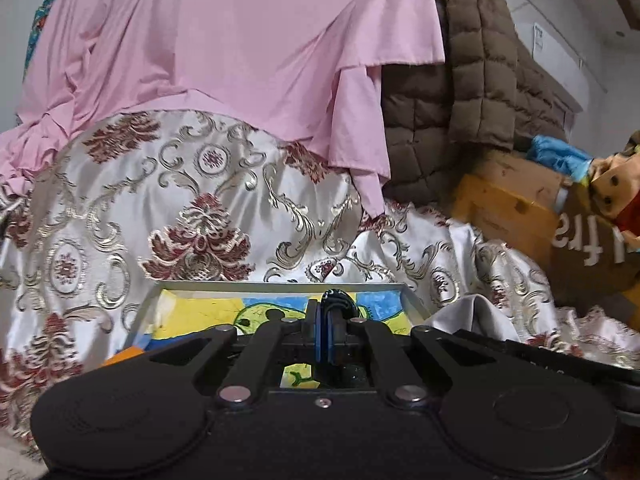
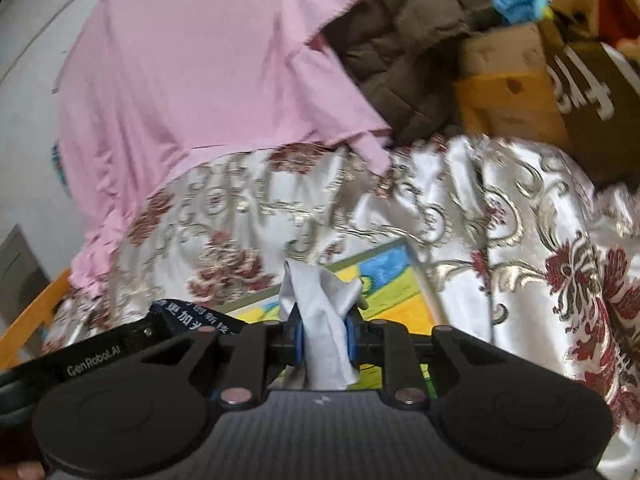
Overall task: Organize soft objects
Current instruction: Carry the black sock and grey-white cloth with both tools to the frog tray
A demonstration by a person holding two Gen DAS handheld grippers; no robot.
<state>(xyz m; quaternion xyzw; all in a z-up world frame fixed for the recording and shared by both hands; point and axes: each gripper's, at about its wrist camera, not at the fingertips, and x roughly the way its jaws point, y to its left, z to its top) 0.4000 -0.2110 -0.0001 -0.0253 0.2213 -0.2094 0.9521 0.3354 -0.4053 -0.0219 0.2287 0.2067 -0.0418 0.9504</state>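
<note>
My right gripper is shut on a white cloth and holds it over a framed, colourful picture. The same cloth shows at the lower right of the left wrist view. My left gripper is shut on a thin dark strap above the same picture. A pink sheet drapes over a white floral satin cloth. A brown quilted blanket lies to its right. A brown plush toy sits at the far right.
A cardboard box stands by the plush toy, with a blue cloth on it. The satin cloth spreads widely to the right. An orange wooden rail is at the lower left of the right wrist view.
</note>
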